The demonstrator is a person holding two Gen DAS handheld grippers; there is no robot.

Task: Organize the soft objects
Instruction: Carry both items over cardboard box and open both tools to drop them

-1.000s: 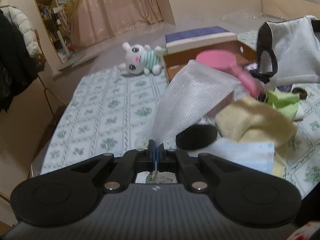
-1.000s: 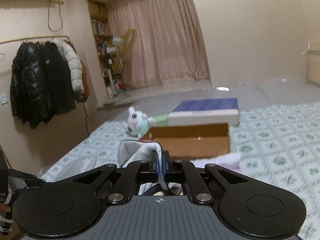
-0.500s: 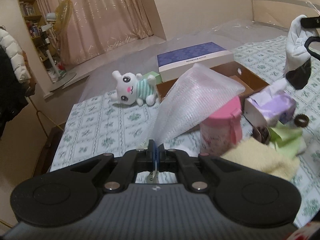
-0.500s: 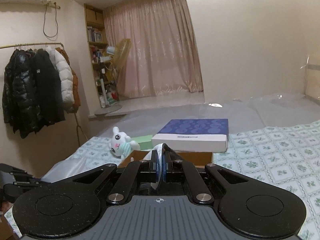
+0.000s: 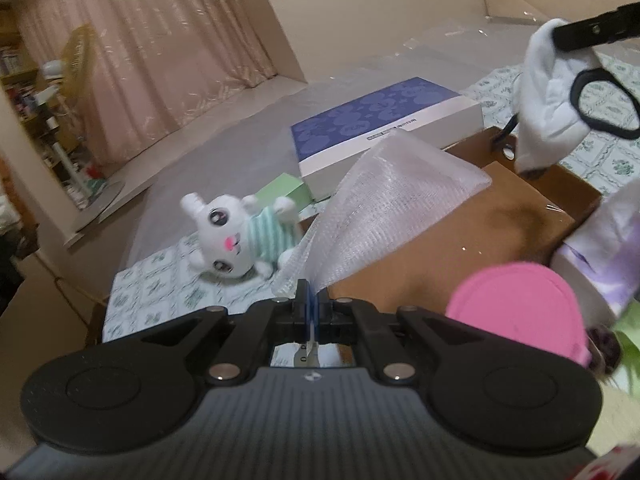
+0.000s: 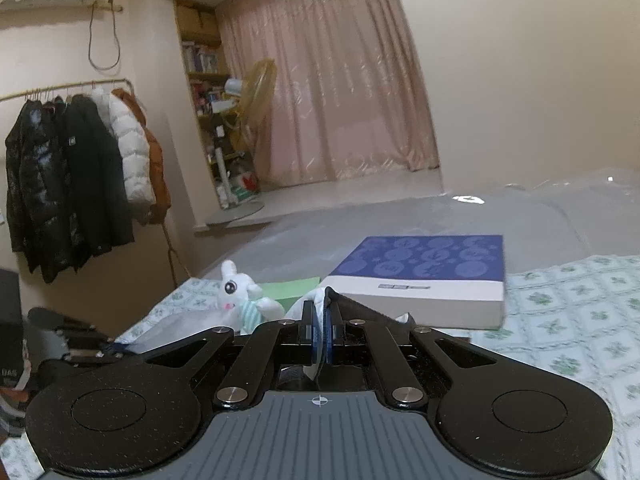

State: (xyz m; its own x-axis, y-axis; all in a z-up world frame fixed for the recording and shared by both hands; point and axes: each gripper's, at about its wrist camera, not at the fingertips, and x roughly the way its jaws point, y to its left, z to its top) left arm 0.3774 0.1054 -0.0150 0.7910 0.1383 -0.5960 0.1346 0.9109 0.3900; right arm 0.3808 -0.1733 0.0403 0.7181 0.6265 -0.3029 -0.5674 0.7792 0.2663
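My left gripper (image 5: 311, 304) pinches foam wrap (image 5: 384, 204), which fans forward over the box (image 5: 500, 216). My right gripper (image 6: 320, 334) pinches white cloth (image 5: 548, 108) hanging above it.

Clear ridged bubble-wrap sheet (image 5: 384, 204). White plush bunny (image 5: 240, 236), mint-striped shirt, pink cheek. Flat box (image 6: 424, 276), blue lid with paler circles, white sides. Brown cardboard box (image 5: 460, 236). Pink round lid (image 5: 516, 308). Bedsheet (image 6: 568, 320) white with green floral tiles. White cloth with black strap (image 5: 552, 96).

Translucent mesh bag (image 5: 384, 208) — pinched, fanned above box; white cloth (image 5: 548, 96) dangling.
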